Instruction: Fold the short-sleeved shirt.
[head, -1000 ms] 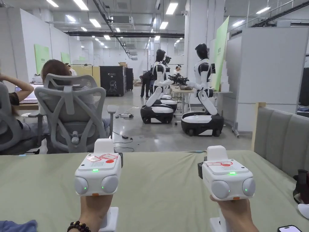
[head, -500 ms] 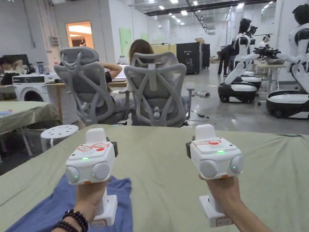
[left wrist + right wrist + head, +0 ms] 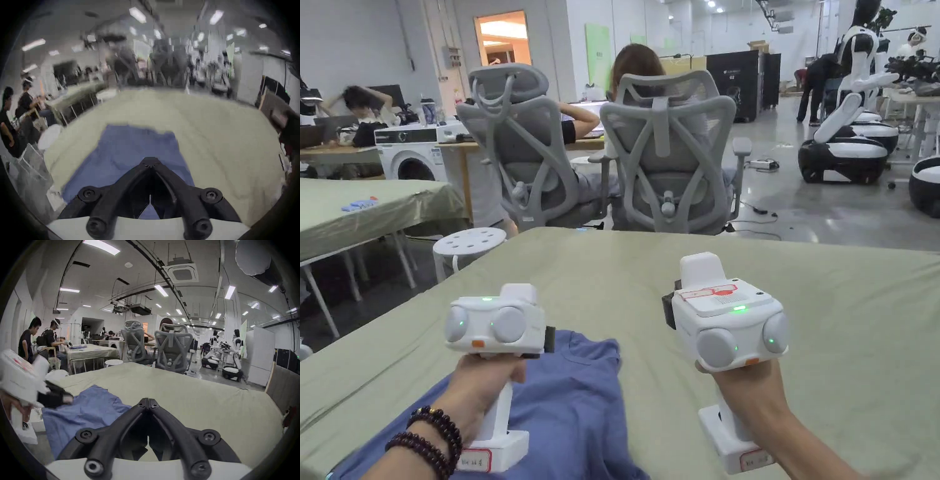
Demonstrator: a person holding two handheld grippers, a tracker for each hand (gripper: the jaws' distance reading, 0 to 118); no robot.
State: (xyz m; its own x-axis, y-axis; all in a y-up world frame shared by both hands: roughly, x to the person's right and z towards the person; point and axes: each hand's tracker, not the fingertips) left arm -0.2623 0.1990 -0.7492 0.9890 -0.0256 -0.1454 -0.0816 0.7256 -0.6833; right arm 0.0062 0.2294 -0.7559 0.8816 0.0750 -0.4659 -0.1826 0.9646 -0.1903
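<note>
Both grippers hover above the table with jaws pressed together and nothing between them: the left gripper [image 3: 150, 162], held over the shirt at lower left of the head view, shows its tips meeting in its own view, and the right gripper [image 3: 148, 400], at lower centre-right of the head view, shows the same. A blue shirt [image 3: 575, 406] lies rumpled on the table [image 3: 850, 312] at the lower left of the head view, its far edge reaching just past the left gripper's body. In the right gripper view the shirt [image 3: 84, 412] spreads across the lower left, with the left gripper blurred at the left edge above it. Pale green cloth covers the table. Beyond its far edge, at upper centre of the head view, stand two grey chairs [image 3: 669, 144] with people seated in them. A white stool [image 3: 469, 242] stands at middle left, near the table's corner.
</note>
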